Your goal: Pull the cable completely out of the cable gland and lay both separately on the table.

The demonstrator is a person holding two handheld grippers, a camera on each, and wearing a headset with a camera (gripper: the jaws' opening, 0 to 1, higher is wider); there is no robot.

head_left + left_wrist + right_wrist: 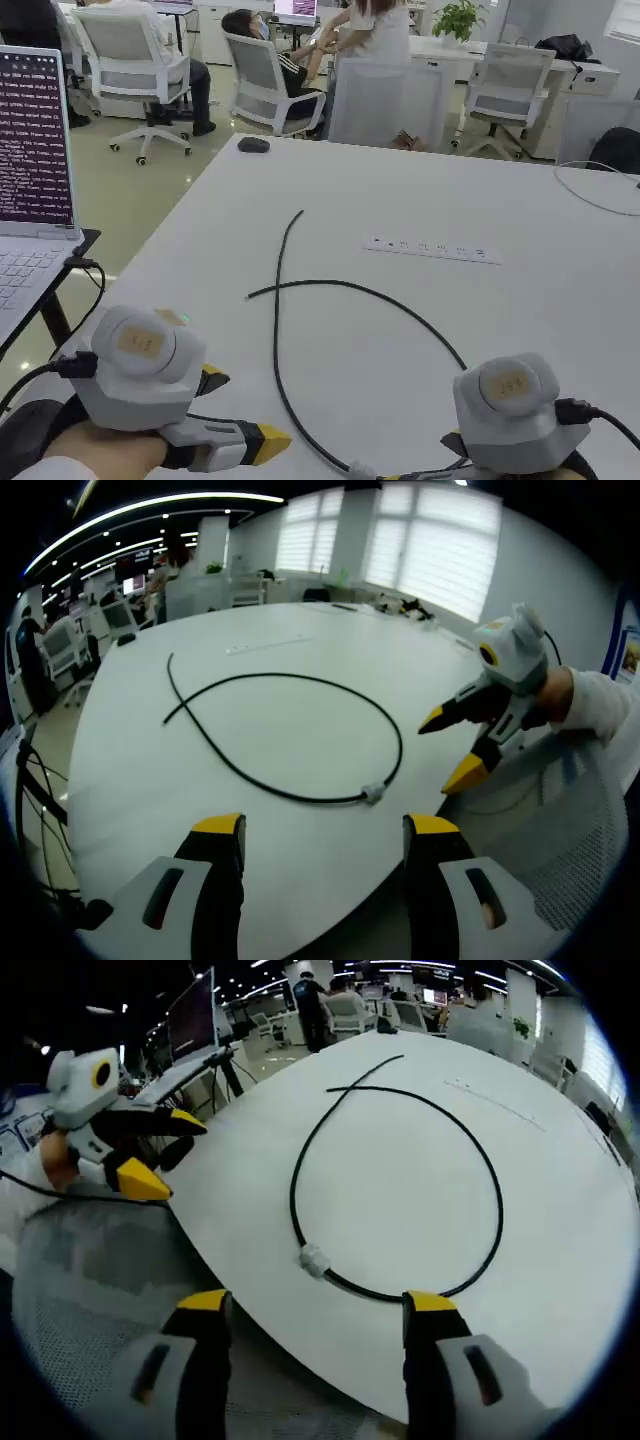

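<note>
On the surface [500, 320], head view, a cable [275, 330] lies looped, likely light and floppy; left gripper view, left tool [325, 825] spread, empty; right gripper view, right tool [318, 1302] spread, hard gland [312, 1259] nearest, best pinched there

Head cam: high over the near edge of the worktop [400, 330], facing forward and down, office chairs [130, 50] beyond the far edge. Left claw [255, 408] cam: low, just off the near edge, looks across the worktop toward the windows [440, 550]. The right claw [440, 755] enters its frame from the right. Right claw cam: same edge, looks across toward a monitor [190, 1015], left claw coming in from the left. All three share the cable [276, 330] loop. Both claw cams have the cable gland [372, 793] close, low centre.
</note>
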